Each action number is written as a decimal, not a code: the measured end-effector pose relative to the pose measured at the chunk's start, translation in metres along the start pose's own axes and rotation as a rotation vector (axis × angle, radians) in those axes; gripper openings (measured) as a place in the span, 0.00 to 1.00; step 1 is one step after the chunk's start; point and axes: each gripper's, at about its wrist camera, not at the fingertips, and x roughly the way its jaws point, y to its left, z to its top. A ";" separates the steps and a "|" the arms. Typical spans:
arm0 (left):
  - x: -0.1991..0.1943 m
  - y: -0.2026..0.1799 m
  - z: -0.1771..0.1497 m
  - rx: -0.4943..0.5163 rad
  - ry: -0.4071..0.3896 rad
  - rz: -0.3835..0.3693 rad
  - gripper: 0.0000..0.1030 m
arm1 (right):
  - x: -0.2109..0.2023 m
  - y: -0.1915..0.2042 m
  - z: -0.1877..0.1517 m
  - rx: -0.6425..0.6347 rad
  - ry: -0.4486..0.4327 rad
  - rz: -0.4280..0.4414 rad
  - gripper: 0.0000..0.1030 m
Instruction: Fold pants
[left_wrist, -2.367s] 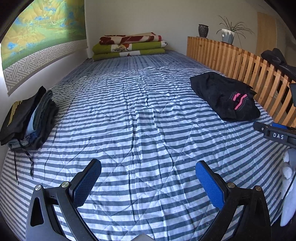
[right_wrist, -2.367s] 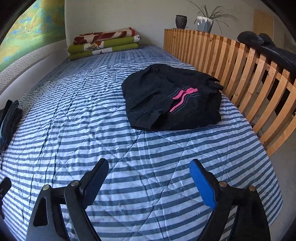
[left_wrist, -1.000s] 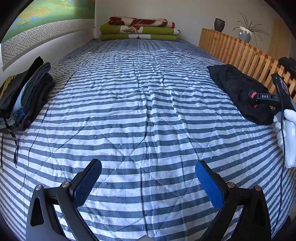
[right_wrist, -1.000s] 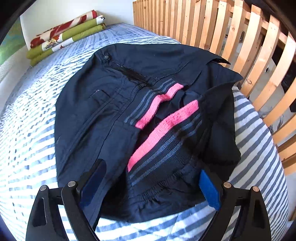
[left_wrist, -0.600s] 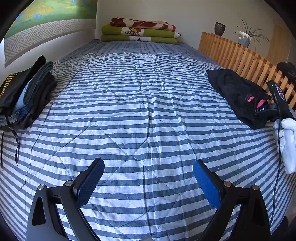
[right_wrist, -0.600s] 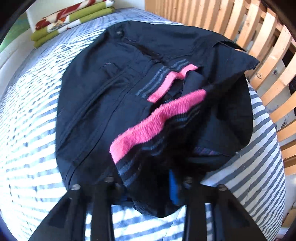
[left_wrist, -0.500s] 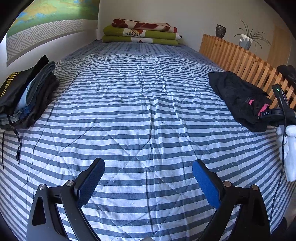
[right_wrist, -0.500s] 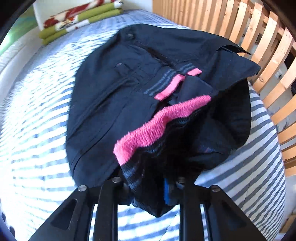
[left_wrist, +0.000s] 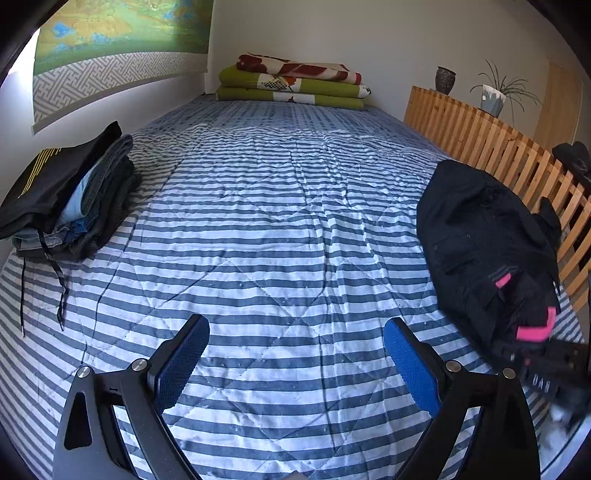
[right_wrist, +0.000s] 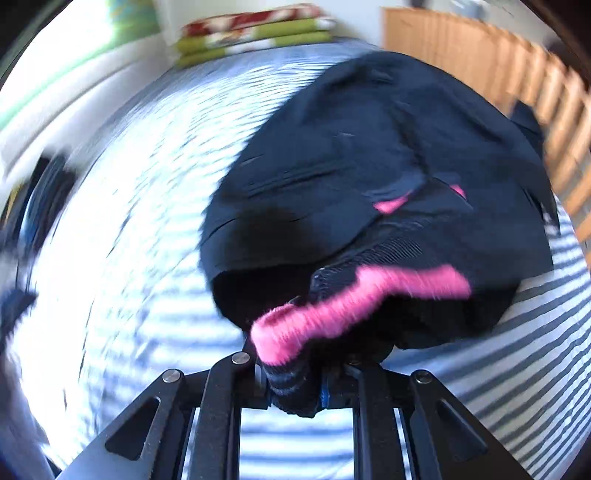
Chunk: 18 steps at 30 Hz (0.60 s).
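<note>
Covering the whole bed, a quilted blue-and-white striped bedspread (left_wrist: 280, 236), creased along diagonal stitch lines. Leaning near its left edge, against a pale wall, a stack of folded dark and blue-grey clothes (left_wrist: 70, 199), with thin black drawstrings trailing down over the stripes. Hanging above that wall, a green-and-yellow map-like wall hanging with a grey key-pattern border (left_wrist: 110, 48). Resting at the far end, a pile of folded green, red and cream blankets (left_wrist: 295, 83). Running along the right side, a slatted pale wooden rail (left_wrist: 480, 144), carrying a dark round vase (left_wrist: 445, 79) and a spiky green plant in a white pot (left_wrist: 495, 98) on its far end.

Lying crumpled on the right part of the bedspread, just beside the rail, the black pants with a pink-striped knitted waistband (left_wrist: 484, 243). Pinching the near edge of that waistband, the right gripper (right_wrist: 293, 384), jaws nearly together on the fabric, the view blurred. Hovering wide open over bare stripes near the bed's front edge, the left gripper (left_wrist: 295, 362), holding nothing between its blue pads (left_wrist: 413, 369).
</note>
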 end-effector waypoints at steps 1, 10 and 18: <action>-0.003 0.006 0.001 -0.010 -0.008 0.008 0.95 | -0.003 0.017 -0.009 -0.026 0.003 0.024 0.15; -0.021 0.055 0.005 -0.080 -0.036 0.061 0.95 | -0.024 0.113 -0.052 -0.183 0.031 0.196 0.17; -0.017 0.017 -0.020 0.024 0.023 0.016 0.95 | -0.076 0.077 -0.081 -0.224 0.066 0.201 0.37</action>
